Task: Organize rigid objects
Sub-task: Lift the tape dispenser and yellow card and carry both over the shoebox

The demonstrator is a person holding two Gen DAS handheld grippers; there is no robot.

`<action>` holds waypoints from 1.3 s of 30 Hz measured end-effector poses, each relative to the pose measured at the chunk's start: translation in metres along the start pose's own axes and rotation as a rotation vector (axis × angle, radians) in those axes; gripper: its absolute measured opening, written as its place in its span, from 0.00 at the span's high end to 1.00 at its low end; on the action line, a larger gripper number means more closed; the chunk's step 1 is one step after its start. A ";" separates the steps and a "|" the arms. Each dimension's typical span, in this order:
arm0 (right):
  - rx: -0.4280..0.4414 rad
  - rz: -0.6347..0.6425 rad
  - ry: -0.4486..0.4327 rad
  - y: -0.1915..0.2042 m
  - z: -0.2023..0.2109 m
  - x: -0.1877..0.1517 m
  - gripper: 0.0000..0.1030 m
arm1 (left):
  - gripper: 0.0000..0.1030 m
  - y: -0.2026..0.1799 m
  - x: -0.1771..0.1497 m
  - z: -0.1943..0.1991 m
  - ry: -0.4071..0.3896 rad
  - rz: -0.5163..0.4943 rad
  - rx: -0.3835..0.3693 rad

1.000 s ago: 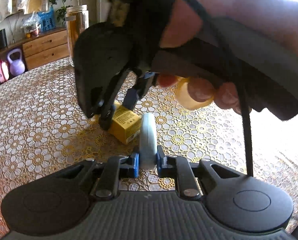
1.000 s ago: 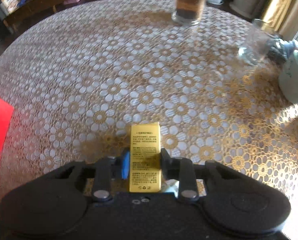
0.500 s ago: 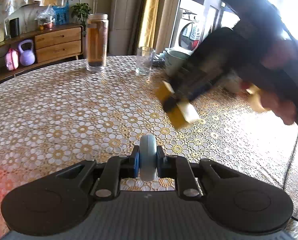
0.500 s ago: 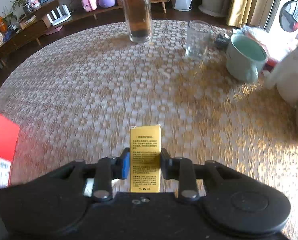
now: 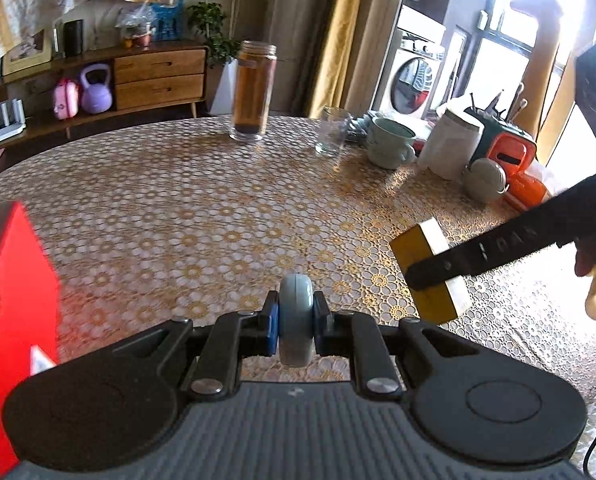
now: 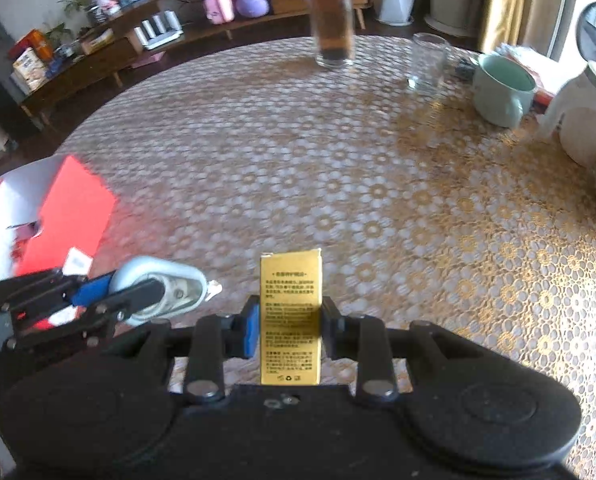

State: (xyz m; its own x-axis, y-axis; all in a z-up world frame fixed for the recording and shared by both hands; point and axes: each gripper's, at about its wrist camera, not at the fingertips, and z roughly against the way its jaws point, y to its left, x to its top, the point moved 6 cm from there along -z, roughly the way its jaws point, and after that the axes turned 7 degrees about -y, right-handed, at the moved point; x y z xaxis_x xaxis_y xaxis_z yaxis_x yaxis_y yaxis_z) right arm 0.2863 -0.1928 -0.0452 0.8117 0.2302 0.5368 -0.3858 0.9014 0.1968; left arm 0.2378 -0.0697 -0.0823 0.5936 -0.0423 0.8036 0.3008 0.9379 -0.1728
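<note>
My left gripper (image 5: 295, 316) is shut on a pale blue-grey rounded case (image 5: 296, 312), held edge-on above the table. In the right wrist view the same case (image 6: 158, 292) shows at lower left in the left gripper (image 6: 138, 294). My right gripper (image 6: 291, 320) is shut on a small gold box (image 6: 291, 312) with printed text, held upright above the tablecloth. From the left wrist view that gold box (image 5: 428, 276) hangs at the right in the right gripper (image 5: 438, 270). A red box (image 6: 70, 216) lies at the table's left edge.
A round table with a gold lace cloth (image 5: 218, 208) carries a tall jar (image 5: 254, 92), a drinking glass (image 5: 332, 130), a mint mug (image 5: 390, 142), a white jug (image 5: 452, 144) and an orange-and-green item (image 5: 514, 160) along its far right side. A sideboard (image 5: 158, 76) stands behind.
Both grippers have risen off the table with their objects and drawn apart. The right gripper, with the gold box, moved from in front of the left camera to its right side.
</note>
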 end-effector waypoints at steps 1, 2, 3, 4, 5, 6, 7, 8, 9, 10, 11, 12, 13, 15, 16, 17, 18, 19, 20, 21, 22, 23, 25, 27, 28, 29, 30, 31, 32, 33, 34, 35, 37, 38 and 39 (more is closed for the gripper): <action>0.008 0.011 -0.003 0.008 0.004 -0.001 0.72 | 0.84 0.004 0.001 0.007 -0.003 0.002 0.005; 0.014 0.020 -0.004 0.015 0.006 -0.002 0.72 | 0.84 0.007 0.003 0.014 -0.007 0.003 0.012; 0.020 0.032 -0.006 0.023 0.009 -0.003 0.72 | 0.84 0.011 0.004 0.020 -0.010 0.002 0.021; 0.025 0.044 -0.010 0.031 0.012 -0.003 0.72 | 0.84 0.015 0.006 0.026 -0.013 0.003 0.028; 0.030 0.054 -0.012 0.039 0.014 -0.005 0.72 | 0.84 0.020 0.008 0.033 -0.016 0.008 0.033; 0.037 0.064 -0.011 0.048 0.015 -0.005 0.72 | 0.84 0.026 0.010 0.037 -0.018 0.011 0.038; 0.041 0.071 -0.010 0.056 0.016 -0.004 0.72 | 0.84 0.031 0.012 0.042 -0.021 0.015 0.046; 0.044 0.078 -0.008 0.064 0.017 -0.004 0.72 | 0.84 0.038 0.015 0.048 -0.026 0.019 0.054; 0.047 0.087 -0.007 0.072 0.017 -0.003 0.72 | 0.84 0.044 0.017 0.053 -0.031 0.023 0.060; 0.051 0.099 -0.006 0.081 0.017 -0.002 0.72 | 0.84 0.051 0.019 0.059 -0.038 0.027 0.069; 0.056 0.113 -0.008 0.092 0.017 0.000 0.72 | 0.84 0.059 0.021 0.065 -0.045 0.031 0.081; 0.059 0.123 -0.009 0.100 0.017 0.001 0.72 | 0.84 0.066 0.023 0.071 -0.051 0.035 0.091; 0.067 0.139 -0.010 0.110 0.017 0.003 0.72 | 0.84 0.073 0.025 0.077 -0.058 0.039 0.100; 0.085 0.168 -0.013 0.131 0.016 0.006 0.72 | 0.84 0.089 0.029 0.090 -0.072 0.046 0.122; 0.091 0.182 -0.016 0.141 0.016 0.008 0.72 | 0.84 0.096 0.031 0.095 -0.077 0.048 0.131; 0.098 0.200 -0.019 0.152 0.015 0.010 0.72 | 0.84 0.103 0.032 0.101 -0.083 0.049 0.141; 0.105 0.212 -0.020 0.161 0.015 0.011 0.72 | 0.84 0.111 0.034 0.108 -0.091 0.049 0.155; 0.114 0.223 -0.022 0.172 0.014 0.014 0.72 | 0.84 0.119 0.035 0.113 -0.096 0.048 0.167; 0.121 0.235 -0.023 0.181 0.013 0.015 0.72 | 0.84 0.128 0.036 0.120 -0.102 0.049 0.181; 0.128 0.252 -0.025 0.193 0.010 0.016 0.72 | 0.84 0.136 0.037 0.125 -0.107 0.051 0.194; 0.133 0.262 -0.026 0.202 0.009 0.017 0.72 | 0.84 0.145 0.038 0.130 -0.111 0.057 0.205; 0.140 0.273 -0.026 0.213 0.006 0.019 0.72 | 0.84 0.155 0.038 0.136 -0.118 0.078 0.196; 0.152 0.292 -0.021 0.230 0.000 0.020 0.72 | 0.84 0.171 0.039 0.144 -0.125 0.084 0.237; 0.160 0.307 -0.018 0.246 -0.006 0.021 0.72 | 0.84 0.188 0.038 0.151 -0.132 0.105 0.245; 0.163 0.313 -0.014 0.255 -0.009 0.021 0.72 | 0.84 0.197 0.037 0.154 -0.133 0.120 0.252; 0.169 0.317 -0.012 0.262 -0.013 0.021 0.72 | 0.84 0.206 0.035 0.156 -0.135 0.133 0.263; 0.174 0.325 -0.009 0.271 -0.017 0.022 0.72 | 0.84 0.215 0.034 0.159 -0.138 0.151 0.267; 0.174 0.331 -0.007 0.277 -0.022 0.023 0.72 | 0.84 0.225 0.032 0.160 -0.140 0.167 0.273; 0.174 0.337 -0.005 0.284 -0.027 0.025 0.72 | 0.84 0.234 0.030 0.162 -0.139 0.178 0.290; 0.180 0.341 -0.003 0.291 -0.033 0.025 0.72 | 0.84 0.242 0.028 0.161 -0.137 0.186 0.303; 0.184 0.342 0.003 0.297 -0.038 0.026 0.72 | 0.84 0.250 0.025 0.161 -0.133 0.199 0.312; 0.183 0.344 0.009 0.303 -0.044 0.025 0.72 | 0.84 0.258 0.021 0.160 -0.126 0.214 0.318; 0.172 0.370 0.015 0.316 -0.056 0.025 0.72 | 0.84 0.269 0.014 0.157 -0.111 0.235 0.333; 0.168 0.380 0.021 0.320 -0.061 0.024 0.72 | 0.84 0.274 0.010 0.156 -0.102 0.244 0.336; 0.162 0.387 0.028 0.325 -0.067 0.023 0.72 | 0.84 0.280 0.005 0.154 -0.092 0.253 0.338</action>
State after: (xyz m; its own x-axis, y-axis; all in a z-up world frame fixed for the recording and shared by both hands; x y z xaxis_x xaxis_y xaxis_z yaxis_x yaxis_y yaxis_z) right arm 0.2091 0.1302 -0.0234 0.6043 0.5521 0.5744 -0.7267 0.6776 0.1131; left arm 0.2102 0.2455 -0.0391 0.5440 0.2199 0.8098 -0.1161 0.9755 -0.1870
